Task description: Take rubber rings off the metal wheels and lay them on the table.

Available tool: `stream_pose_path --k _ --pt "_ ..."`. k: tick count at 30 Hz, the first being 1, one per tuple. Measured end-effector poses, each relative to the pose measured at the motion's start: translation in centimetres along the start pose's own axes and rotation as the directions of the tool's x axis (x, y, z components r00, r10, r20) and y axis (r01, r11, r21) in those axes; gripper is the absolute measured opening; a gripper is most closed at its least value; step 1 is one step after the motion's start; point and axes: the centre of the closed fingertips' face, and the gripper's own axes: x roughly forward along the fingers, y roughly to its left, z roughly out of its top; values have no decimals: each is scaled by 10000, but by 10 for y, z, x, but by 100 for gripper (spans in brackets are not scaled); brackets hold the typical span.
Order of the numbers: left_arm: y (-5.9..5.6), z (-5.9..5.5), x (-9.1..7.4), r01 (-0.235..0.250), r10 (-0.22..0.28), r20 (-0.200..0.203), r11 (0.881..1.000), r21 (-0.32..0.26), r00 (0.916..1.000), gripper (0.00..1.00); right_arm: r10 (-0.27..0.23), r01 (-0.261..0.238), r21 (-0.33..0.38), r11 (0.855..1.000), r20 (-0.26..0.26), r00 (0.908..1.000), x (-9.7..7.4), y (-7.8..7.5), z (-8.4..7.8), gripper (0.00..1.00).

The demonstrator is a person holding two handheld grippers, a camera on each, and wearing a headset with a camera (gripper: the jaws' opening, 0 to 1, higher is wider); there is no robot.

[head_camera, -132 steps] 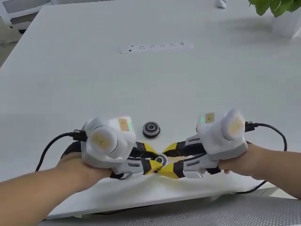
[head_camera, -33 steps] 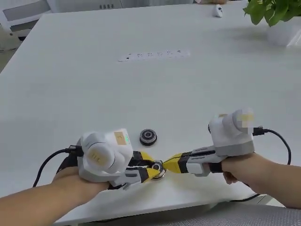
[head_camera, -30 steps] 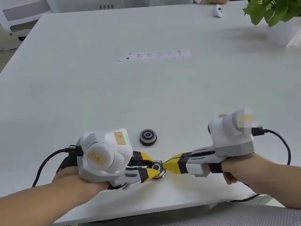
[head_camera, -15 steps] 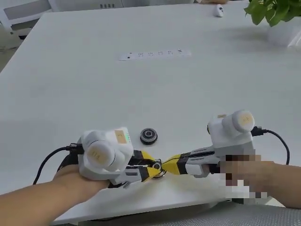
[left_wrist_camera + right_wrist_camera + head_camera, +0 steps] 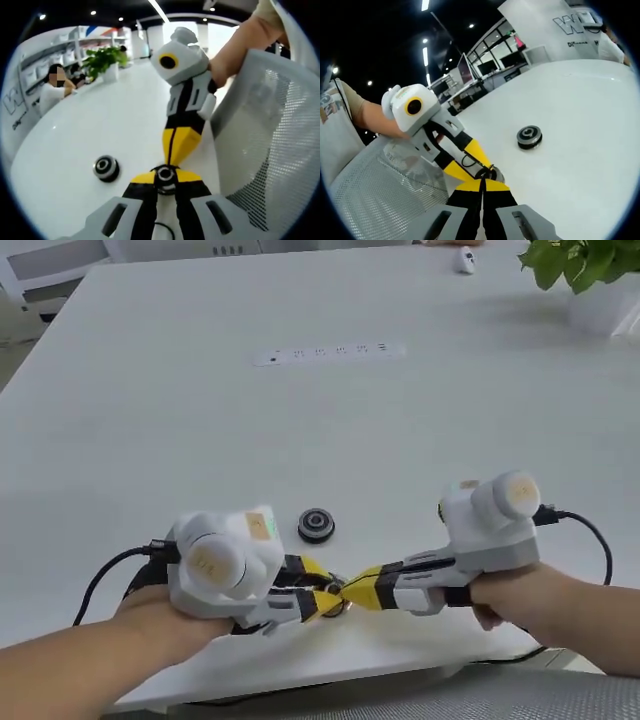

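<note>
Jaws of left gripper (image 5: 165, 180) clamp a wheel (image 5: 165, 174); head view blurs it.

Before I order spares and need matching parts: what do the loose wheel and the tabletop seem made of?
Loose wheel: shiny grey hub, likely metal, inside a matte black band, probably rubber. Tabletop: smooth white surface with a soft sheen, perhaps laminate or painted board; the look leaves it open.

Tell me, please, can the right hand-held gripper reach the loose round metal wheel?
Probably yes: bare white table lies before the loose round metal wheel, but the right hand-held gripper is shut at another held wheel.
</note>
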Motion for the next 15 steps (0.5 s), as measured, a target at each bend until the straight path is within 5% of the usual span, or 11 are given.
stream_pose_path --k 3,15 --pt "1 0 0 73 -72 6 9996 -258 10000 13 -143 143 38 9999 52 9999 -2 -5 0 0" --pt "0 1 -1 90 -84 -176 9993 369 9998 17 -213 213 6 9998 171 9996 -3 -6 3 0"
